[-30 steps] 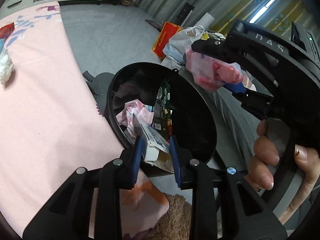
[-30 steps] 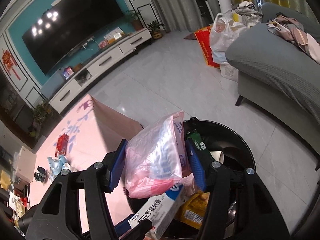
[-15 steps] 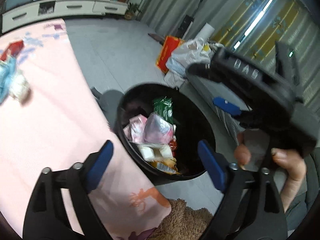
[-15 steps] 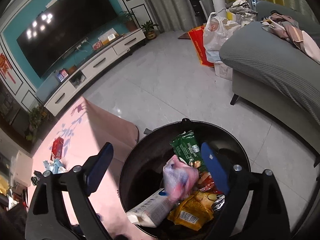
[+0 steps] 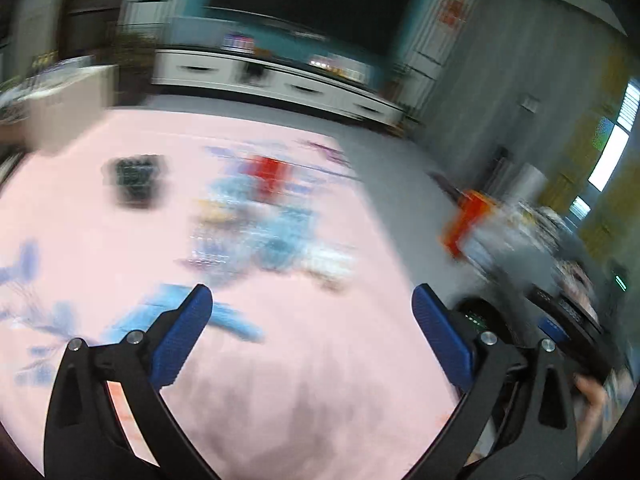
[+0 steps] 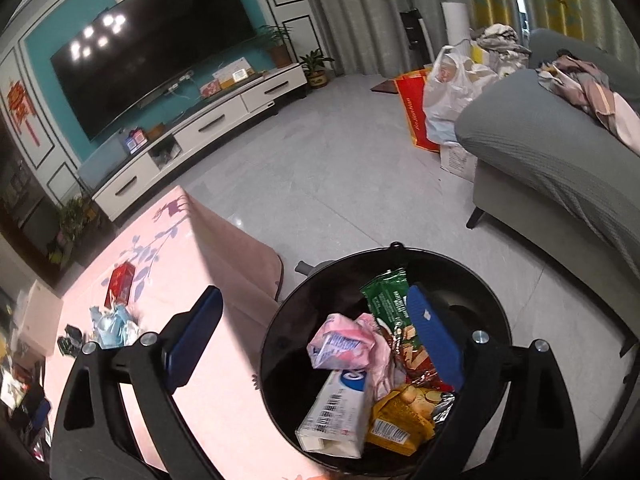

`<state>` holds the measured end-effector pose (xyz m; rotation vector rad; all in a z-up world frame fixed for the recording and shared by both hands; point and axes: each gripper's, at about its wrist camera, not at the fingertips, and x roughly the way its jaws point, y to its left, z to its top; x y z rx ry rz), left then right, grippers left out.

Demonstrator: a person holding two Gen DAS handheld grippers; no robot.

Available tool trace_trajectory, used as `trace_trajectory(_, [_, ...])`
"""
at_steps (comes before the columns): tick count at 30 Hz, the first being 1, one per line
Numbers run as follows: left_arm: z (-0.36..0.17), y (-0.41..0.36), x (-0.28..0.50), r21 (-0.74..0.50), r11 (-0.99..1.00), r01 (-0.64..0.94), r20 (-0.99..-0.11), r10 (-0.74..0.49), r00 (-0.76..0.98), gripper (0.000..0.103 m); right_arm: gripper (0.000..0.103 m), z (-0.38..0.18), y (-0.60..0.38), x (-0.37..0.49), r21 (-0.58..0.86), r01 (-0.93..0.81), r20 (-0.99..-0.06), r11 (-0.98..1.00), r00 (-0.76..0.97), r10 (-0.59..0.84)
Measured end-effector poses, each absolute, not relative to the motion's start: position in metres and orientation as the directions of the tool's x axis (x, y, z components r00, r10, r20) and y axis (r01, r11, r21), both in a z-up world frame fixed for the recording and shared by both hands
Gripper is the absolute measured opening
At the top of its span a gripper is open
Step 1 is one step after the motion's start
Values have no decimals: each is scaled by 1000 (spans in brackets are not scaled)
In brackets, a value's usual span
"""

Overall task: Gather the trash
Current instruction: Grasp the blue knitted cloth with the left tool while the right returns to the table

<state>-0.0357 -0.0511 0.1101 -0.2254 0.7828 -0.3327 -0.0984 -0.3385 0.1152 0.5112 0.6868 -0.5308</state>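
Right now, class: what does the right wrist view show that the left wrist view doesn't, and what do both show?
Only the right wrist view: inside the black bin, with a pink packet, green wrapper, white carton and yellow bag; also the sofa.

Only the left wrist view, blurred: the left gripper, jaws opening, nothing between them.

Both: the pink tablecloth, red packet, TV.

Left wrist view motion-blurred: litter (image 5: pixel 264 236) on pink cloth (image 5: pixel 320 380) unreadable; bin (image 5: pixel 480 316) mostly hidden behind tong.

Both jaws have let go (left opening), pink packet (image 6: pixel 343 345) and carton (image 6: pixel 335 412) now binned.
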Motion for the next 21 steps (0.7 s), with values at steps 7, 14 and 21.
trace_trajectory(7, [76,34,-9,-349,936,-34,-707,-240,665,99,91,109,-308,-80,228,548,-714,805,656,-244])
trace_trajectory(14, [37,7,0,-276,961,13,-752,-224,619,99,91,106,-279,-64,190,488,-724,852,656,-214])
trace_trajectory(21, [15,-16,8,-157,988,8,-809,-133,572,68,91,102,-273,-61,176,473,-730,864,651,-208])
